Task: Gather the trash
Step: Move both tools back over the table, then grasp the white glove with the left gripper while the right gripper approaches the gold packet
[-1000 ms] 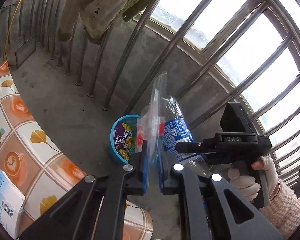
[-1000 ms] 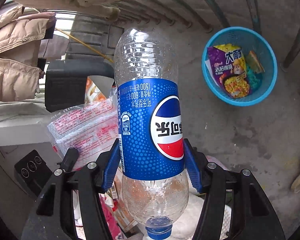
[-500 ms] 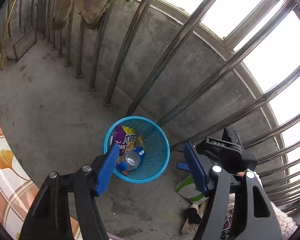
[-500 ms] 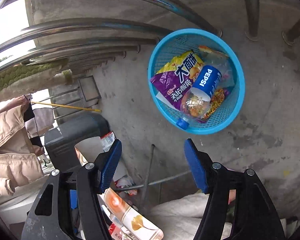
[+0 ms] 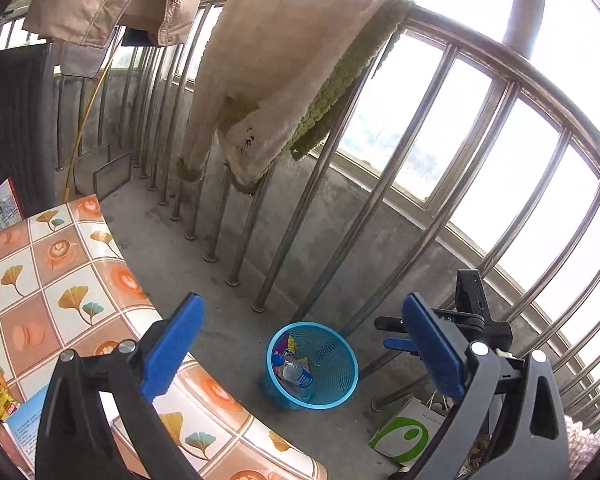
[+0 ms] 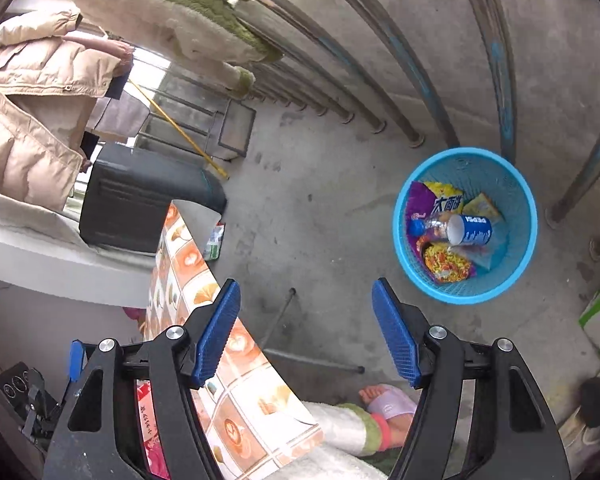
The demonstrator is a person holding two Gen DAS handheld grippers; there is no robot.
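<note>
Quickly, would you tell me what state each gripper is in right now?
Left gripper: jaws opening, nothing between them.
Right gripper: jaws opening, nothing between them.

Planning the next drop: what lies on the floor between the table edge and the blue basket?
Bare concrete floor, nothing lying on it, between table and blue basket; the right wrist view shows it best.

**Balcony surroundings**

A cream and green towel (image 5: 284,80) hangs over the steel railing (image 5: 480,52) at upper centre. A tiled-pattern tablecloth (image 5: 60,264) fills the lower left. A white-green paper bag (image 5: 408,434) stands lower right.
</note>
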